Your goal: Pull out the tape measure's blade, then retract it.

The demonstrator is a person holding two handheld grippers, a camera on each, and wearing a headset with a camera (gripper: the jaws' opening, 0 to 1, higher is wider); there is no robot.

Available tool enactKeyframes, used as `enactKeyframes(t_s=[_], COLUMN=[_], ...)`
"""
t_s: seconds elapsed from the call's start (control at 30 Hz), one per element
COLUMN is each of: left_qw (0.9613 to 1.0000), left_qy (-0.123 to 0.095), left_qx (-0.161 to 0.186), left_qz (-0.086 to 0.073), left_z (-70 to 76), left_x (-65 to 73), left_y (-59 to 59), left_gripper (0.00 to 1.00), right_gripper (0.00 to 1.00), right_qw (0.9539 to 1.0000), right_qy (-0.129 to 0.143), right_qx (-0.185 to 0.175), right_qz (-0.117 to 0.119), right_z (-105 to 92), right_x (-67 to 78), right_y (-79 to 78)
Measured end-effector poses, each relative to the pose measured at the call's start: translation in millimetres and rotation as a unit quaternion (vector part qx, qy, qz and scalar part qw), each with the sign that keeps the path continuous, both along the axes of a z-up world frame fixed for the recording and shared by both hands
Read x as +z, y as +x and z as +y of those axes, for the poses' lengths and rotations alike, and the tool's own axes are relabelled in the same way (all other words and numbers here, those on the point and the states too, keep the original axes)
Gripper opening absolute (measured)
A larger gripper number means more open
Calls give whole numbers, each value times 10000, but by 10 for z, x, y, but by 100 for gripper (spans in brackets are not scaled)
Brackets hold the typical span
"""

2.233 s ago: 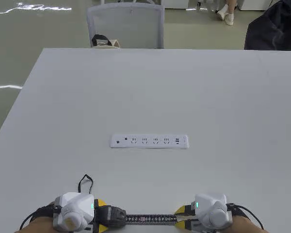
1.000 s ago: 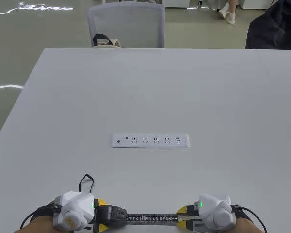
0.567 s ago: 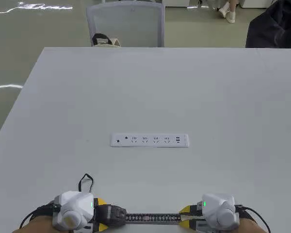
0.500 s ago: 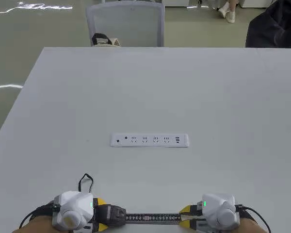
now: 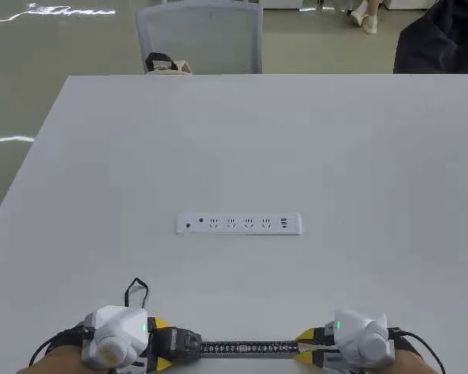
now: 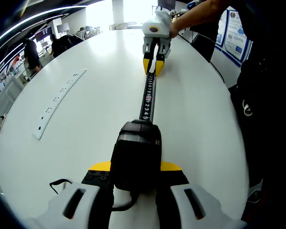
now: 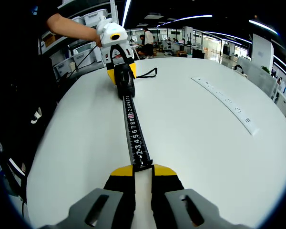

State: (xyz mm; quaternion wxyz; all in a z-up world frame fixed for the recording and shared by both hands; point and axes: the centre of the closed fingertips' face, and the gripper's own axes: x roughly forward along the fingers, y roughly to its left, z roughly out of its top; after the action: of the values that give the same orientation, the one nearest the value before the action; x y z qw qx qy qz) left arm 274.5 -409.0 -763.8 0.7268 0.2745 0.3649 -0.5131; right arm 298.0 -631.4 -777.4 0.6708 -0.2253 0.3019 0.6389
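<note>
The black tape measure case (image 6: 135, 155) (image 5: 184, 345) (image 7: 125, 78) is clamped between the yellow-tipped jaws of my left gripper (image 6: 135, 168) (image 5: 161, 347), low on the white table near its front edge. Its black blade (image 5: 246, 348) (image 6: 148, 95) (image 7: 134, 133) with white numerals runs flat across the table to my right gripper (image 7: 143, 169) (image 5: 306, 347), which is shut on the blade's end hook. A black wrist loop (image 5: 135, 291) trails from the case.
A white power strip (image 5: 239, 224) lies mid-table, beyond the blade. A grey chair (image 5: 200, 37) with a bag stands at the table's far edge. A person's dark clothing (image 5: 441, 39) is at the far right corner.
My right gripper has moved further right with the blade's end, so more blade is drawn out. The left gripper and case have stayed put.
</note>
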Motion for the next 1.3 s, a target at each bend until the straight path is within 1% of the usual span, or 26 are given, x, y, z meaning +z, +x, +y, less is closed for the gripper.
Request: enactKeyframes(t_s=[0.07, 0.1, 0.13, 0.2, 0.23, 0.3, 0.33, 0.37, 0.4, 0.77, 1.3], left_qw=[10000, 10000, 10000, 10000, 10000, 10000, 10000, 10000, 10000, 10000, 10000], left_qy=[-5, -5, -11, -17, -19, -28, -22, -17, -24, -48, -40], left_qx=[3, 2, 11, 15, 3, -6, -19, -29, -24, -7, -12], left_qz=[3, 4, 5, 8, 5, 17, 22, 25, 25, 26, 25], left_z=[-2, -4, -8, -11, -15, -20, -24, -27, -29, -7, -28], left_x=[0, 2, 4, 6, 7, 8, 9, 9, 10, -23, 15], left_y=[1, 0, 1, 0, -2, 0, 2, 1, 1, 7, -2], left_gripper=[29, 29, 29, 29, 29, 29, 29, 29, 29, 29, 30], right_gripper=[8, 8, 8, 8, 8, 8, 8, 8, 8, 8, 8], right_qw=[10000, 9999, 9999, 10000, 10000, 9999, 10000, 9999, 10000, 9999, 9999], right_qy=[-6, -5, 20, 18, -24, -69, -54, -34, -28, -25, -38], right_qx=[-42, -92, -103, -65, -41, -71, -75, -86, -78, -104, -133], right_qz=[4, 45, 11, 56, 12, 50, 26, 63, 32, 37, 34], right_z=[-29, -50, -55, -49, -38, -28, -40, -46, -52, -41, -41], right_x=[-7, -7, 3, -2, -19, -43, -47, -48, -48, -59, -50], right_y=[14, 23, 38, 11, 4, -4, 0, -7, -4, 4, -6])
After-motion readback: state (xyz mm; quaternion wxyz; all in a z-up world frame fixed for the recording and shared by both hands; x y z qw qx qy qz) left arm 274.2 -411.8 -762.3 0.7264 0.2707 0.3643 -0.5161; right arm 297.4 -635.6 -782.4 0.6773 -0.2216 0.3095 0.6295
